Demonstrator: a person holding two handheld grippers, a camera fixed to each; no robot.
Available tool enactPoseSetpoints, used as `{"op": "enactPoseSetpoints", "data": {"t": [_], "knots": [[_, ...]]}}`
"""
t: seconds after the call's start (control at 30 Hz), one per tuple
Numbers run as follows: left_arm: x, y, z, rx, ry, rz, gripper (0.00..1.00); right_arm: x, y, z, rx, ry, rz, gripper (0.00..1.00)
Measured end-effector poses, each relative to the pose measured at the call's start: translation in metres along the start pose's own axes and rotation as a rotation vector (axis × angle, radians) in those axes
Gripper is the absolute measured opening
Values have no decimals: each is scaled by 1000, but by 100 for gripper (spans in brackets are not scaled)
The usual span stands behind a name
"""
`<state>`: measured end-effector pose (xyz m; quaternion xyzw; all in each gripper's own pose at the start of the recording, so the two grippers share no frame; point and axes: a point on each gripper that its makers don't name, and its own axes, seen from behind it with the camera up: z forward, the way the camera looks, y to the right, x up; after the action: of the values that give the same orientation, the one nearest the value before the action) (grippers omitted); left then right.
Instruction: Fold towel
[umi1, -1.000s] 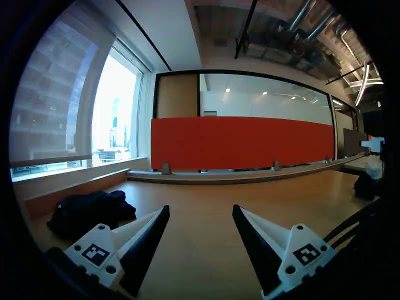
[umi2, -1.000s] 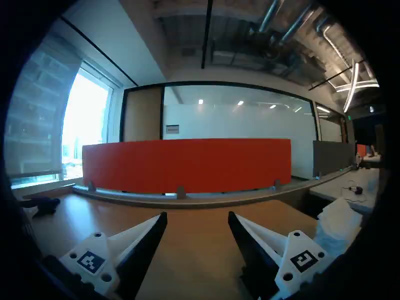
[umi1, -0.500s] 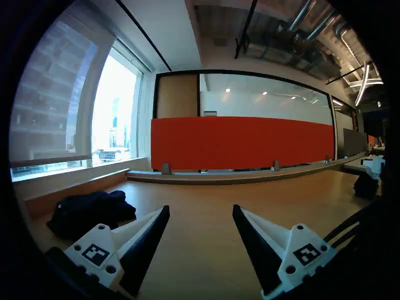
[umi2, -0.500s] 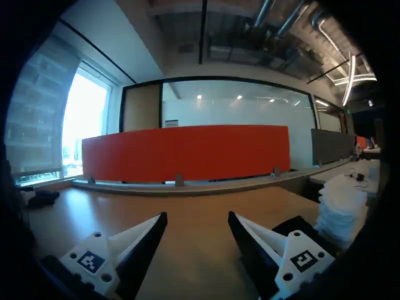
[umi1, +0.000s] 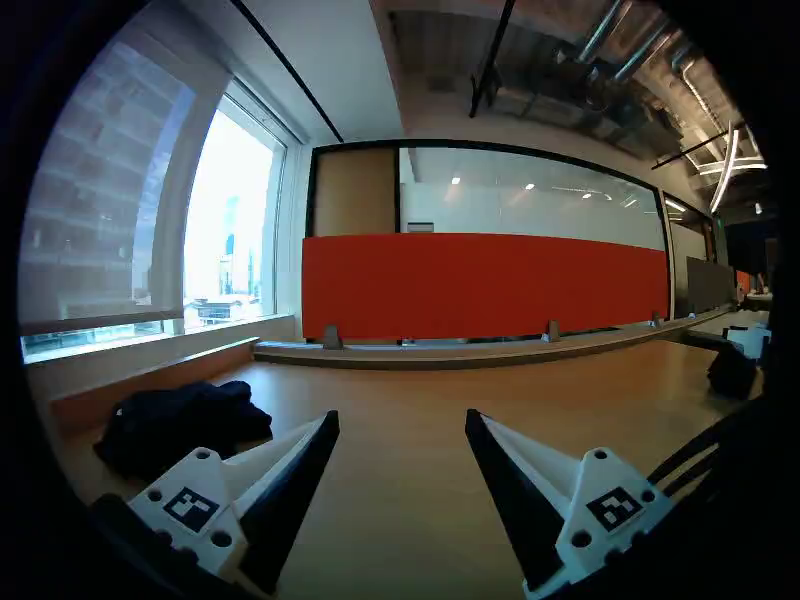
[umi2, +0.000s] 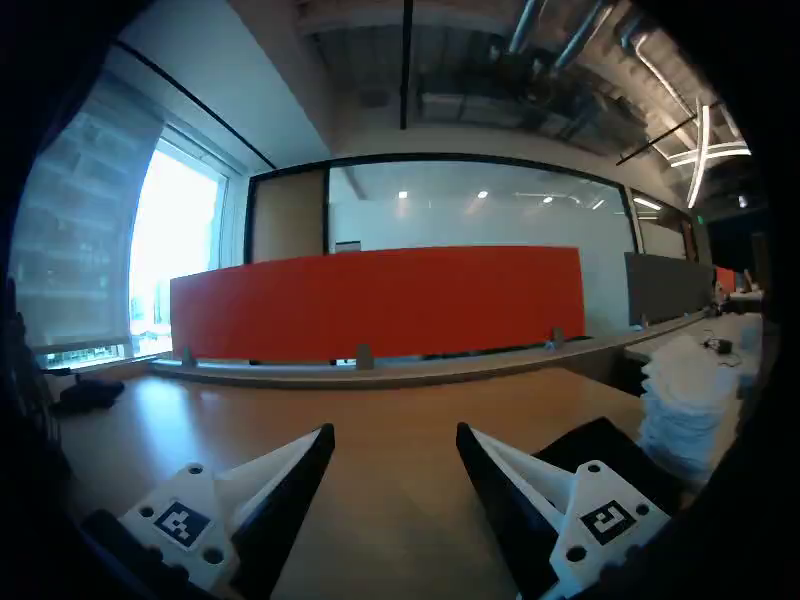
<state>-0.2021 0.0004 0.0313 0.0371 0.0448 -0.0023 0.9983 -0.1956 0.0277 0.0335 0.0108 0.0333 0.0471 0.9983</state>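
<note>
Wooden table (umi1: 420, 375), left hand-held gripper (umi1: 401, 414) spread wide, empty, right hand-held gripper (umi2: 395, 427) likewise

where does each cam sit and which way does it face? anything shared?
Left gripper view: on the left gripper, low over the wooden table, facing the red divider; own open jaws show, dark cloth at left.
Right gripper view: on the right gripper, same heading; own open jaws show, white stack at right.
Shared: table, divider, window.

R gripper (umi2: 393, 432) shifted; dark cloth (umi2: 600, 447) & white stack (umi2: 690, 410) now bigger at rt.
</note>
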Motion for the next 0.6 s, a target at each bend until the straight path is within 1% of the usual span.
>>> {"op": "enactPoseSetpoints", "data": {"t": [0.1, 0.27, 0.6], "knots": [[0, 0, 0, 0, 0, 0, 94, 1, 0, -2, -9, 1, -16, 94], [0, 0, 0, 0, 0, 0, 94, 0, -7, -5, 0, 1, -36, 94], [-1, 0, 0, 0, 0, 1, 95, -4, -11, -4, -1, -11, -53, 94]]}}
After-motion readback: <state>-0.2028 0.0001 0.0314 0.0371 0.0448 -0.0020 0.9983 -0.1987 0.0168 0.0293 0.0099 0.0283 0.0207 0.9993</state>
